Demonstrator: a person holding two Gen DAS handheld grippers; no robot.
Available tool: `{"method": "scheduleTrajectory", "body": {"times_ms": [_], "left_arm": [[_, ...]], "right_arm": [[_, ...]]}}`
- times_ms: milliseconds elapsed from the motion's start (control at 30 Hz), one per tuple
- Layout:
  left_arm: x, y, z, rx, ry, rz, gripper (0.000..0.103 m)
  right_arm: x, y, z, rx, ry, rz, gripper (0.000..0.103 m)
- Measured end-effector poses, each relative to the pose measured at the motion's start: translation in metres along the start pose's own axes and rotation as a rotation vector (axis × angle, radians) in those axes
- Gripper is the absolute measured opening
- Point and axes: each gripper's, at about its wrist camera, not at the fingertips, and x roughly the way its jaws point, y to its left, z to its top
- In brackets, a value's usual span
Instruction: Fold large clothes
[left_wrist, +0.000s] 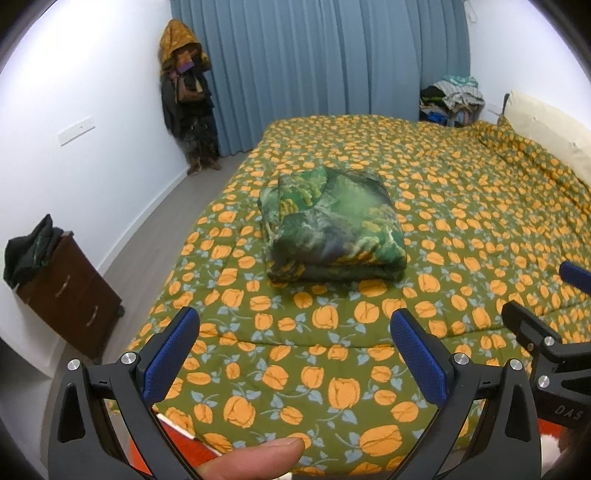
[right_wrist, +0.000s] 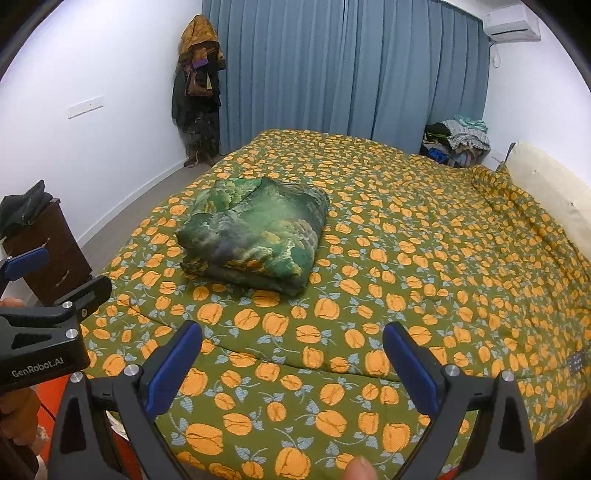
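1. Both jaws stand spread wide with nothing between them: the left gripper (left_wrist: 293, 321) and the right gripper (right_wrist: 291, 336) hang above the near edge of the bed, side by side, apart from the cloth.
2. One folded garment (left_wrist: 332, 225), a green print with yellow and dark patches, lies as a thick, squarish bundle of several layers on the bed, toward its near left corner, well apart from both grippers.
3. One bed (right_wrist: 443, 258) carries it, covered by an olive quilt with orange flowers and pale blue leaves; a cream headboard (right_wrist: 554, 184) runs along the right edge.
4. One dark wooden drawer unit (left_wrist: 70, 291) stands on the grey floor off the bed's left edge, with dark clothing heaped on top.
5. Blue curtains (right_wrist: 351, 74) hang behind the far edge; a stand of hung clothes (right_wrist: 197, 92) fills the far left corner of the room, and a clothes pile (right_wrist: 458, 140) sits at the far right corner.
6. One air conditioner (right_wrist: 513, 26) is mounted high on the white wall.
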Motion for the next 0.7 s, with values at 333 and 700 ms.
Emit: {"method": "scheduleTrajectory", "body": {"times_ms": [333,700], "left_arm": [[-0.0002,-0.0026,-0.0004,0.000,0.005,-0.003,0.103],[-0.0011,-0.0034,-0.0021,-0.009,0.016,-0.012,0.103]], "right_arm": [[-0.0002,-0.0012,-0.0007,-0.002,0.005,-0.004,0.100],[-0.0004,0.0014,-0.0031,-0.004,0.006,-0.002,0.100]]}}
